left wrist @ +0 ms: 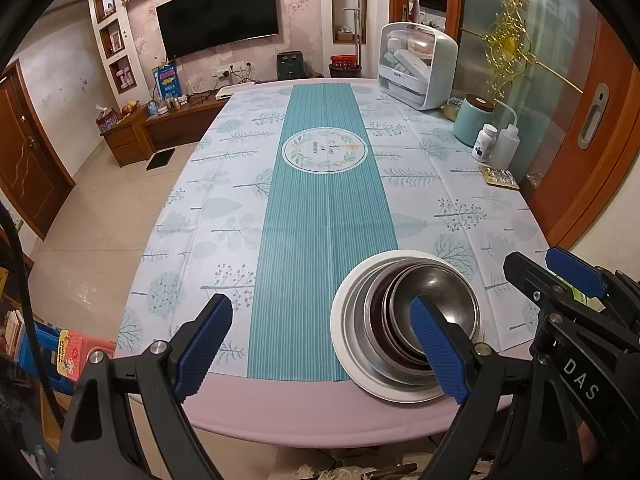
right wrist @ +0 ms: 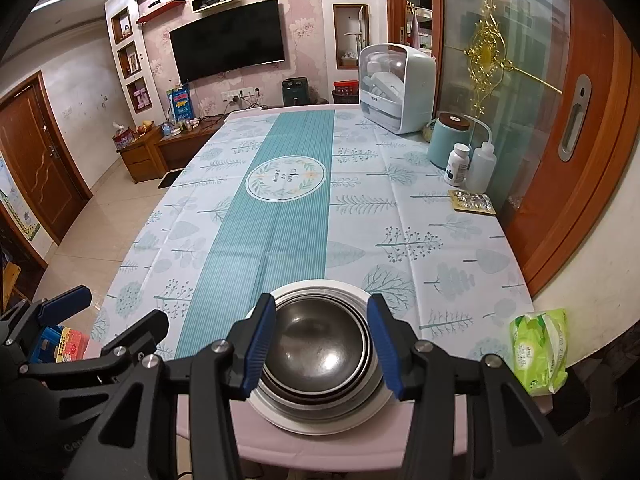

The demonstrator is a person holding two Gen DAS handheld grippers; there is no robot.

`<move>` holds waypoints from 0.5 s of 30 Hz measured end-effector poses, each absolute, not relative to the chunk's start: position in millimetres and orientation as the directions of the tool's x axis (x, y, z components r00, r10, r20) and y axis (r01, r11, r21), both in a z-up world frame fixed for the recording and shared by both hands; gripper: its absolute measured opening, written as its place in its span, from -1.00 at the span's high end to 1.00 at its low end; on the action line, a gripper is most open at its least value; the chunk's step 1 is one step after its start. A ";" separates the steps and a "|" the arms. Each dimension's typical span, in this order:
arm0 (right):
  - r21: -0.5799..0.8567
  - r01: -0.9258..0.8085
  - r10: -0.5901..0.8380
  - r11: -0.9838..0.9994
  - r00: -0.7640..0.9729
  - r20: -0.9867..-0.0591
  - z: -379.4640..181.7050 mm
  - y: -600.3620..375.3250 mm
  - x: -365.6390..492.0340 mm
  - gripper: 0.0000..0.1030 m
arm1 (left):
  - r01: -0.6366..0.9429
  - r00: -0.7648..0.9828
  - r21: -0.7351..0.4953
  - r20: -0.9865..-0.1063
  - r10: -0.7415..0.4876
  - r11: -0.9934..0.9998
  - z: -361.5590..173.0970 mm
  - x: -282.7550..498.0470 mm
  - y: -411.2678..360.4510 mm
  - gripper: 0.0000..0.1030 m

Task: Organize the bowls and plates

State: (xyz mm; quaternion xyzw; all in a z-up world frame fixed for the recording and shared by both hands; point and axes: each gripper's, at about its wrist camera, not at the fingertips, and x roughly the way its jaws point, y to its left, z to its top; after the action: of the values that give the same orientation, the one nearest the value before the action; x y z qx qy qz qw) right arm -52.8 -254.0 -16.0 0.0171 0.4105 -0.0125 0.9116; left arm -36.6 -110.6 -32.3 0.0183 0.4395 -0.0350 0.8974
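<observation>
Left to right from my feeds. Far left of the left wrist view: tiled floor [left wrist: 92, 240] and a low wooden cabinet [left wrist: 128, 136] by the wall, TV [left wrist: 218, 14] above it.

Left gripper [left wrist: 322, 352]: jaws wide apart, nothing between them but tablecloth and table edge. Its left pad [left wrist: 204, 348] hangs over the near edge of the table [left wrist: 320, 416]; its right pad [left wrist: 438, 350] sits in front of the stack, overlapping it in view. I can't tell if that pad touches the bowls or just hovers above them.

Stack [left wrist: 404, 324] sits at the near edge of the table, just right of the teal striped runner [left wrist: 324, 216]. White plate [right wrist: 280, 420] at the bottom, metal dishes nested on it, steel bowl [right wrist: 320, 344] on top.

Right gripper [right wrist: 322, 346]: jaws spread around the stack, blue pads on either side of the bowl rims at a moderate opening, holding nothing as far as I see. Contact with the rims isn't clear from this angle.

Right of the stack: green tissue pack [right wrist: 540, 350] off the table edge. Farther back along the right side: blister pack [right wrist: 472, 202], white pill bottle [right wrist: 456, 164], squeeze bottle [right wrist: 480, 166], teal canister [right wrist: 446, 140], and a white cabinet-style appliance [right wrist: 396, 88] at the far corner.
</observation>
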 end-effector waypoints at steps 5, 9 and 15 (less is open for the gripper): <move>0.023 0.037 -0.007 0.999 0.658 -0.753 -18.1 -250.4 -53.2 0.07 | 0.083 0.609 0.005 -0.792 -0.047 0.997 -34.5 -36.4 -110.7 -0.74; 0.024 0.038 -0.007 0.999 0.658 -0.753 -19.3 -249.0 -52.9 0.07 | 0.080 0.611 0.006 -0.791 -0.044 0.997 -35.3 -35.8 -111.1 -0.74; 0.026 0.039 -0.006 0.999 0.657 -0.754 -19.6 -248.8 -53.0 0.07 | 0.083 0.609 0.010 -0.792 -0.043 0.996 -35.2 -33.5 -111.2 -0.74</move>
State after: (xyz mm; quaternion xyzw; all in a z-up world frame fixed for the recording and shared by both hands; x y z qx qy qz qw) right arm -53.0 -248.8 -19.6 0.0197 0.4141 -0.0124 0.9099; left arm -33.5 -111.2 -35.2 0.0228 0.4408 -0.0353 0.8966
